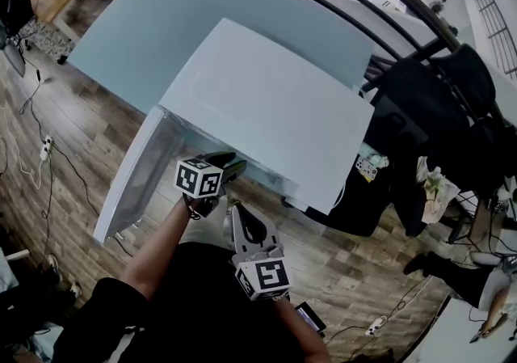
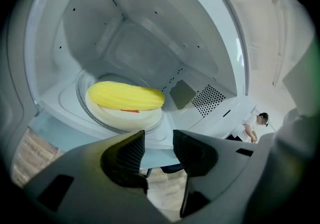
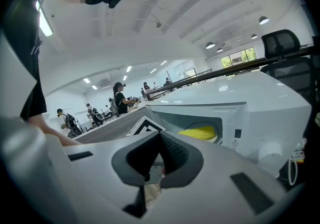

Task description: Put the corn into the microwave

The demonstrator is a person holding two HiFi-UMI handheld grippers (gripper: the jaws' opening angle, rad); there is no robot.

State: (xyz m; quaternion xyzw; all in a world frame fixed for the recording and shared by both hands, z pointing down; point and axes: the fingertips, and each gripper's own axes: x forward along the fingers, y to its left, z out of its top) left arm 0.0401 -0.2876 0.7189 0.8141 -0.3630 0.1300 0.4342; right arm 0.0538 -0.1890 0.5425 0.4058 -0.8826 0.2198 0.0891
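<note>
**Corn (image 2: 126,96) lies inside the open microwave (image 1: 266,103); left tool (image 2: 159,140) waits empty at its mouth**

The left tool's two dark ribbed jaws stand apart with a clear gap, and nothing is between them. Through the gap only the microwave's front sill and a strip of wood floor (image 2: 30,155) show. The tool points into the oven cavity from just outside the opening and touches nothing.

Just beyond its tips, the yellow corn lies on its side across a white plate (image 2: 131,118). The plate sits on the glass turntable (image 2: 82,93) on the cavity floor, left of centre in the left gripper view. A patch of vent holes (image 2: 209,99) marks the cavity's right wall.

The right tool (image 3: 160,135) is held nearer the person, behind and to the right of the left one. Its jaws are closed together, tips meeting, with nothing gripped. Past them, the right gripper view shows the microwave's opening with the corn visible inside.

From the head view, the white microwave stands at the near edge of a pale counter (image 1: 161,14). Its door (image 1: 133,175) is swung wide open to the left, out over the floor.
</note>
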